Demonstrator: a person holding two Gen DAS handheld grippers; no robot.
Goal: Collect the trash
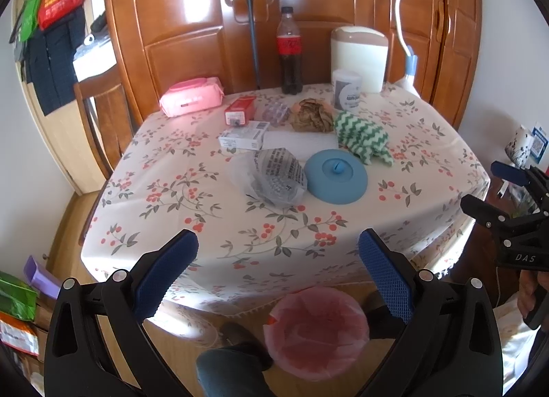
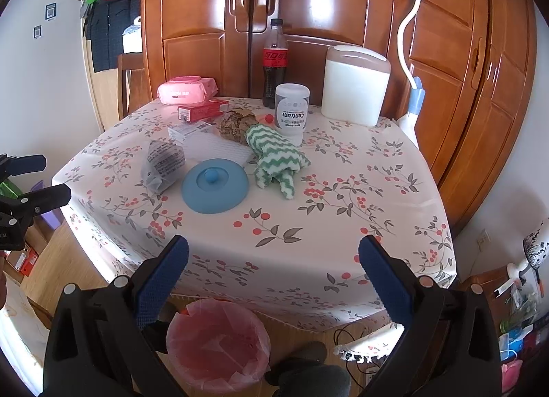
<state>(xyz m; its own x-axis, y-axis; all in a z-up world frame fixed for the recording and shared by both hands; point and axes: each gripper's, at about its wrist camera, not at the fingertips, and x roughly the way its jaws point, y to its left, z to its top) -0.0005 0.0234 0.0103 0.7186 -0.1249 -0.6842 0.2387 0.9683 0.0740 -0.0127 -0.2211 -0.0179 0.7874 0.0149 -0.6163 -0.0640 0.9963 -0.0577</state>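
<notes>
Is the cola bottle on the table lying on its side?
No. The cola bottle stands upright at the far edge of the table, its cap on top.

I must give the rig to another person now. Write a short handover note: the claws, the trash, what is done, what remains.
Left claw: open, empty, hovering over the near table edge.
Right claw: open, empty, same height.
Trash on the floral tablecloth: crumpled clear plastic bag with print, beside the round blue silicone lid; crumpled brown paper ball further back.
Pink-lined bin stands on the floor below the near edge.
Done: nothing is picked up yet.
Left: both pieces into the bin.
</notes>
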